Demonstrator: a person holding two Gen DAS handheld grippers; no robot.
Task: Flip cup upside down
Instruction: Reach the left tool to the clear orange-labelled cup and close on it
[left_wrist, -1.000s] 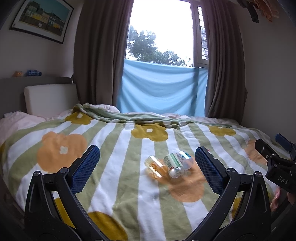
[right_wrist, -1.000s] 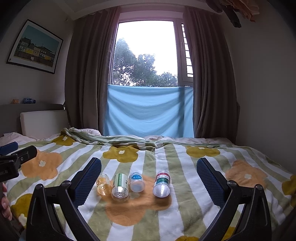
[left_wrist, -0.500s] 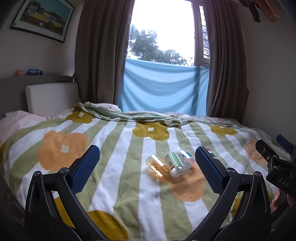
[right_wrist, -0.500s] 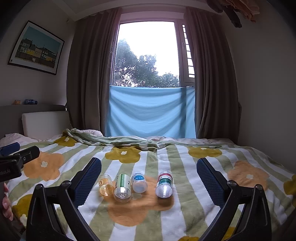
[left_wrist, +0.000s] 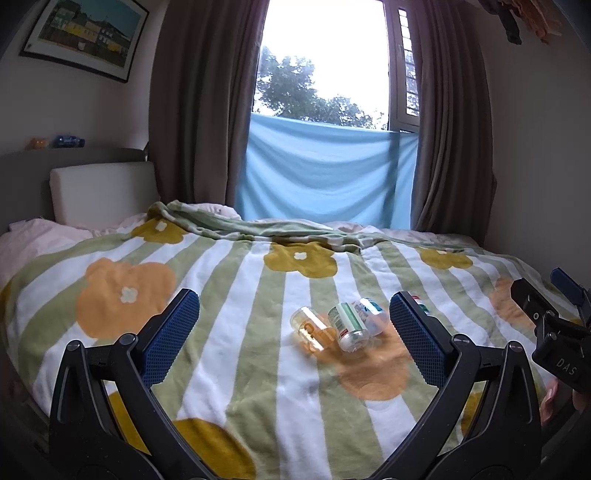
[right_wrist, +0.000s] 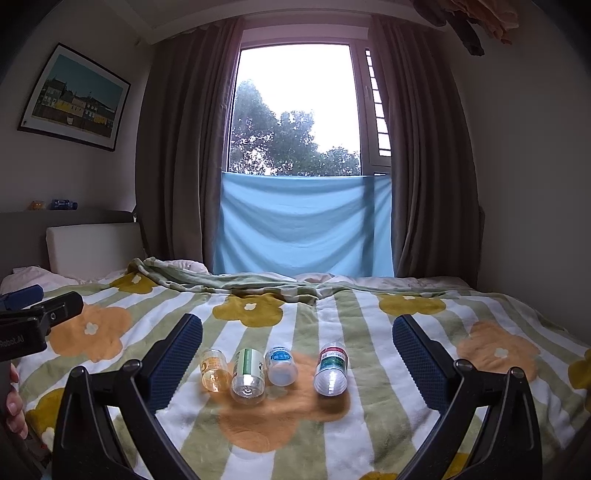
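Note:
Several small clear cups lie on their sides on the striped flower blanket (right_wrist: 369, 435): an orange-printed cup (right_wrist: 213, 370), a green-labelled cup (right_wrist: 249, 375), a blue-labelled cup (right_wrist: 281, 365) and, apart to the right, a red-and-green-labelled cup (right_wrist: 331, 369). In the left wrist view the orange-printed cup (left_wrist: 310, 328), the green-labelled cup (left_wrist: 348, 326) and the blue-labelled cup (left_wrist: 370, 314) show; the fourth is mostly hidden behind the right finger. My left gripper (left_wrist: 293, 334) is open and empty, short of the cups. My right gripper (right_wrist: 297, 360) is open and empty, short of the cups.
The bed fills both views, with a white headboard cushion (right_wrist: 92, 251) at the left and a rumpled blanket fold (right_wrist: 236, 280) at the far edge. Brown curtains and a blue cloth (right_wrist: 303, 225) hang behind. The other gripper shows at each view's side edge.
Both views have shifted slightly; the cups sit a little further up in the right wrist view. The cups have not moved and both grippers stay open.

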